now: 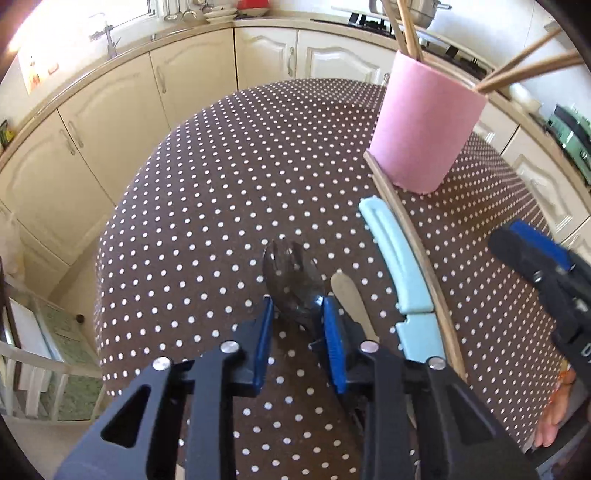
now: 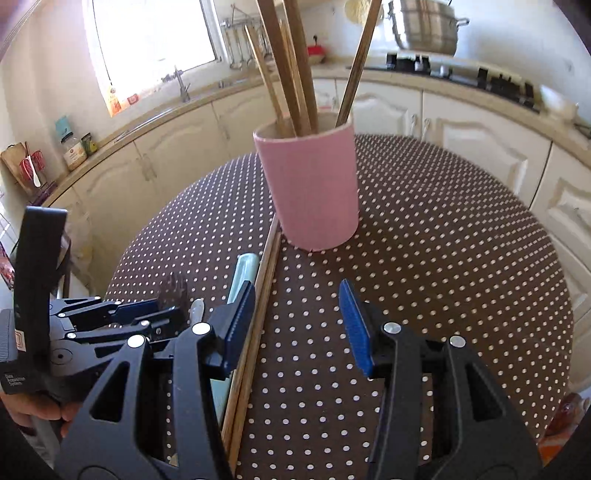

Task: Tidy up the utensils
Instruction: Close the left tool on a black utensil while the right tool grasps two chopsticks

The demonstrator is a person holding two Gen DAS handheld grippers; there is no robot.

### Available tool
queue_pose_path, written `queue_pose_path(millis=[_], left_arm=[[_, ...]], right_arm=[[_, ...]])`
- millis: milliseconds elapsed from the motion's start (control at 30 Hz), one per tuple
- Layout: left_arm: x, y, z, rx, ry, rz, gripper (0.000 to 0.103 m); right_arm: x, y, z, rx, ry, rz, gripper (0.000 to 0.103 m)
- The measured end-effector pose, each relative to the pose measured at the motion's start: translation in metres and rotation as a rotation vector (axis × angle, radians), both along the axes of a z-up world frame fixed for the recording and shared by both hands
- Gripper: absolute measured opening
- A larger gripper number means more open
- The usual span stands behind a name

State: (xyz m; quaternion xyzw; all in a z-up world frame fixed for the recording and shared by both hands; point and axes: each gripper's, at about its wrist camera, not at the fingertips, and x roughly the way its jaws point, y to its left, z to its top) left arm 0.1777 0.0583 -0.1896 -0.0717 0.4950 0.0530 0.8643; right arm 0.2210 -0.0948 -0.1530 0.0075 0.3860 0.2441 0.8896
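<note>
A pink cup [image 1: 424, 125] holding several wooden chopsticks [image 2: 291, 70] stands on the polka-dot table; it also shows in the right wrist view [image 2: 314, 188]. A metal fork [image 1: 290, 280], a butter knife [image 1: 349, 299], a light blue utensil [image 1: 399, 269] and a pair of loose chopsticks [image 1: 417, 254] lie side by side. My left gripper [image 1: 297, 314] is open, its fingers astride the fork's neck. My right gripper [image 2: 297, 306] is open and empty above the table, just right of the loose chopsticks [image 2: 258, 314].
The brown dotted tablecloth [image 1: 207, 206] covers a round table. Cream kitchen cabinets [image 1: 110, 122] and a counter with a sink run behind it. A steel pot [image 2: 424, 26] sits on the stove at the back right.
</note>
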Motion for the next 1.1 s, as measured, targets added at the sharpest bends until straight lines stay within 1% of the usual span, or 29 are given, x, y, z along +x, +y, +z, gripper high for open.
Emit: queue_pose_path(millis=[100, 133, 167, 200, 233, 300, 467, 600, 667, 900, 1067, 1100], left_arm=[[0.000, 0.008, 0.001, -0.041, -0.039, 0.009, 0.021], [0.000, 0.012, 0.002, -0.056, -0.049, 0.009, 0.018], [0.000, 0.013, 0.002, -0.074, -0.057, 0.012, 0.015], [0.001, 0.020, 0.003, -0.083, -0.059, 0.014, 0.008], [0.003, 0.022, 0.003, -0.089, -0.059, 0.014, 0.005], [0.009, 0.026, 0.005, -0.089, -0.059, 0.012, 0.005], [0.018, 0.027, 0.002, -0.091, -0.066, 0.004, 0.005], [0.021, 0.022, -0.001, -0.104, -0.069, 0.001, 0.005], [0.019, 0.022, -0.002, -0.106, -0.070, 0.001, 0.005], [0.022, 0.027, -0.004, -0.112, -0.078, 0.021, 0.005], [0.023, 0.032, -0.003, -0.120, -0.083, 0.023, 0.005], [0.022, 0.033, -0.003, -0.118, -0.084, 0.021, 0.005]], right_arm=[[0.010, 0.004, -0.007, -0.008, 0.081, 0.017, 0.047], [0.014, 0.006, -0.010, -0.015, 0.107, 0.025, 0.045], [0.015, 0.008, -0.013, -0.022, 0.122, 0.031, 0.041], [0.016, 0.009, -0.014, -0.029, 0.131, 0.032, 0.040], [0.018, 0.011, -0.016, -0.039, 0.144, 0.034, 0.040], [0.020, 0.014, -0.018, -0.044, 0.161, 0.037, 0.038], [0.025, 0.022, -0.027, -0.070, 0.200, 0.049, 0.038], [0.026, 0.029, -0.027, -0.091, 0.204, 0.053, 0.038], [0.028, 0.034, -0.027, -0.115, 0.211, 0.059, 0.038], [0.057, 0.061, -0.024, -0.199, 0.271, 0.102, 0.038], [0.055, 0.082, -0.023, -0.239, 0.295, 0.139, 0.038], [0.053, 0.087, -0.022, -0.261, 0.279, 0.140, 0.038]])
